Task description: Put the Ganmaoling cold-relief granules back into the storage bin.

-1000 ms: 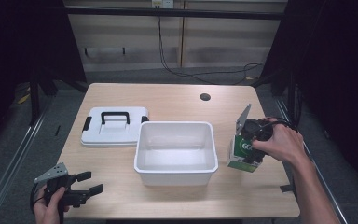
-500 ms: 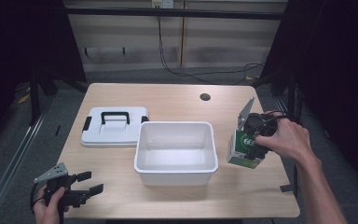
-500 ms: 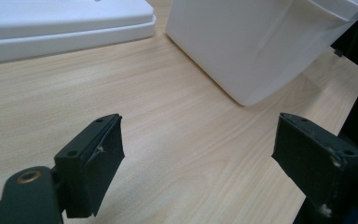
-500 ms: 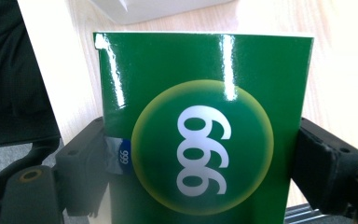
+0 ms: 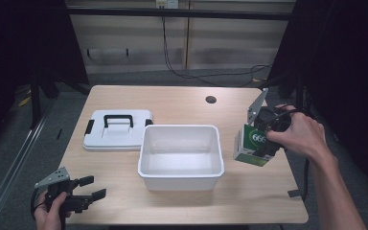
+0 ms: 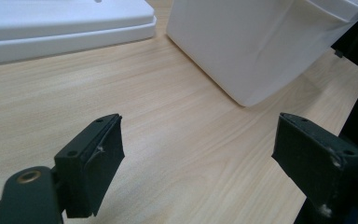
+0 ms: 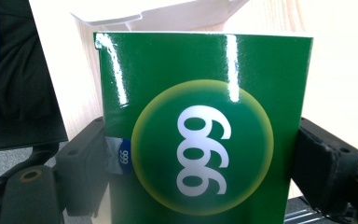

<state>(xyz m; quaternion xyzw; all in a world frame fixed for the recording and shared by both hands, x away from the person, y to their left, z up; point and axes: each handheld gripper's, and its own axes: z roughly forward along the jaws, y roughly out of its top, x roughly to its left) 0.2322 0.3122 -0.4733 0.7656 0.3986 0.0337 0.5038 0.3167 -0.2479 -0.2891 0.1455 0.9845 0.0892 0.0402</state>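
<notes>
A green and white box (image 5: 250,145) marked 666 is tilted just right of the white tub (image 5: 180,154), its lower edge near the tabletop. My right gripper (image 5: 264,139) is shut on it; in the right gripper view both black jaws press the sides of the green box (image 7: 200,126). My left gripper (image 5: 89,188) rests open at the table's front left corner, with only bare wood between its fingers (image 6: 91,163). The tub (image 6: 261,42) stands a short way ahead of it.
A white lid (image 5: 117,128) with a black handle lies left of the tub, its edge (image 6: 65,28) visible from the left gripper. A round cable hole (image 5: 211,99) sits at the back of the table. The table's right edge lies close to the box.
The right hand has carried the box slightly left toward the tub and tilted it a little more. The left gripper has stayed put.
</notes>
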